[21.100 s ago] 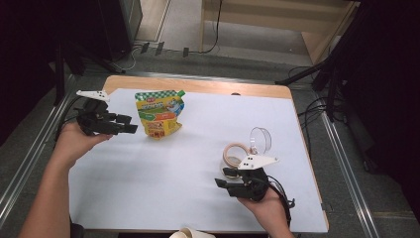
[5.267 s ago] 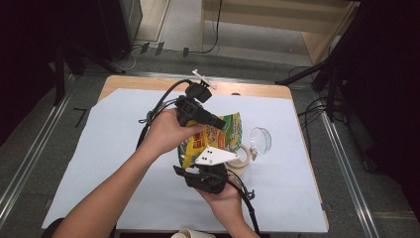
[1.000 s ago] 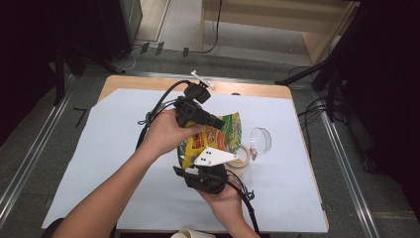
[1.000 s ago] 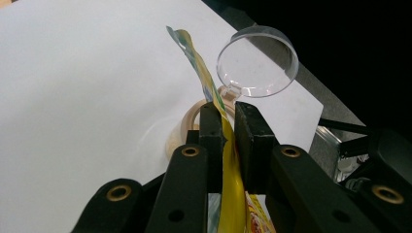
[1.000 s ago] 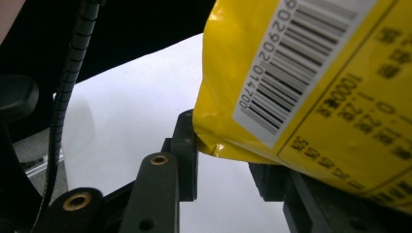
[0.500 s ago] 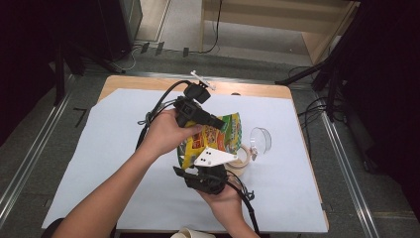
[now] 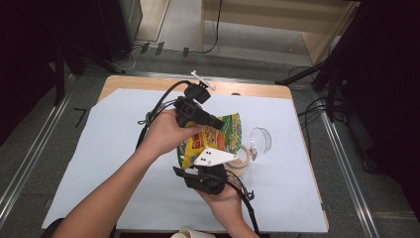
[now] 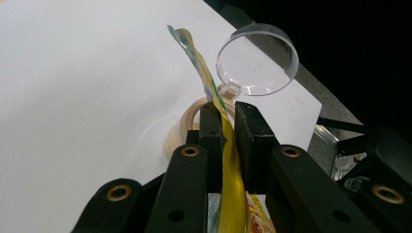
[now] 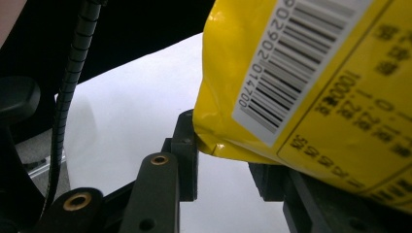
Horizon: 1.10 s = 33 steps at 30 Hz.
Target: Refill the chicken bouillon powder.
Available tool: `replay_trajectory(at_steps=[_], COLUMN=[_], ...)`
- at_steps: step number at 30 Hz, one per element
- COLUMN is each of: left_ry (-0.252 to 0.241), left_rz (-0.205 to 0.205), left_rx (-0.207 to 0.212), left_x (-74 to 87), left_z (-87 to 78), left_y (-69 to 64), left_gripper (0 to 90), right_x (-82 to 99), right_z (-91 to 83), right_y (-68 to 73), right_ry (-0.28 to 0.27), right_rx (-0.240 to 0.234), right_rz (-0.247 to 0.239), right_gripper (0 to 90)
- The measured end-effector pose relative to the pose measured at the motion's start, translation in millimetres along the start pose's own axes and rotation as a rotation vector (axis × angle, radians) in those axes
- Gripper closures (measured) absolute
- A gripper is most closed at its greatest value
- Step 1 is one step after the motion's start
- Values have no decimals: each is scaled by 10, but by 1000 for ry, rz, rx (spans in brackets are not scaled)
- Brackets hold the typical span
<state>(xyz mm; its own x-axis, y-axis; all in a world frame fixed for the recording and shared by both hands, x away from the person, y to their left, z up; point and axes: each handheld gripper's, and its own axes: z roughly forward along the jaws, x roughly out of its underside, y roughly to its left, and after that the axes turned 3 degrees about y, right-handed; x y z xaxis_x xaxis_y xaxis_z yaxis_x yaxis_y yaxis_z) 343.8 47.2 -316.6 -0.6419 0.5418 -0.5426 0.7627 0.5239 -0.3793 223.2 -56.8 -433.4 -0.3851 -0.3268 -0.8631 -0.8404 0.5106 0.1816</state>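
— Above the white table sheet (image 7: 99, 148), where's the yellow snack bag (image 7: 218, 139)?
— Lifted between both hands, beside the tape roll (image 7: 241, 157) and clear plastic cup (image 7: 260, 140).
— The tongs?
— Left gripper (image 8: 226, 131) pinches its edge; right gripper (image 9: 221, 160) clamps its bottom corner.

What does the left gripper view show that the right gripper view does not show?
Left gripper view: the round clear plastic lid, the beige tape roll, and the left gripper shut on the thin edge of the yellow printed snack bag. Right gripper view: the bag's barcode and the right gripper around its corner. Both: the bag and the white table cover.
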Motion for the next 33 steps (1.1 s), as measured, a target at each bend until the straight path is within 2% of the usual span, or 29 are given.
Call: replay_trajectory(at_steps=[4,6,13,17,33], left_ry=[5,0,-16,-12,-1], left_rz=[5,2,3,3,2], left_rx=[-7,-1,-2,-5,-4], left_x=[4,13,17,9,4], left_z=[-13,-10,-21,-9,0], left_y=[-10,9,1,-1,3], left_gripper=[830,830,830,830,829], right_x=[-8,-5,-7,-3,0], right_z=[-12,3,7,9,3], right_y=[40,35,21,-8,-5], right_ry=[-9,-4,-2,5,5], right_rx=[18,5,18,2,2], right_rz=[-26,-14,-28,-11,-12], right_gripper=[684,686,685,688,688])
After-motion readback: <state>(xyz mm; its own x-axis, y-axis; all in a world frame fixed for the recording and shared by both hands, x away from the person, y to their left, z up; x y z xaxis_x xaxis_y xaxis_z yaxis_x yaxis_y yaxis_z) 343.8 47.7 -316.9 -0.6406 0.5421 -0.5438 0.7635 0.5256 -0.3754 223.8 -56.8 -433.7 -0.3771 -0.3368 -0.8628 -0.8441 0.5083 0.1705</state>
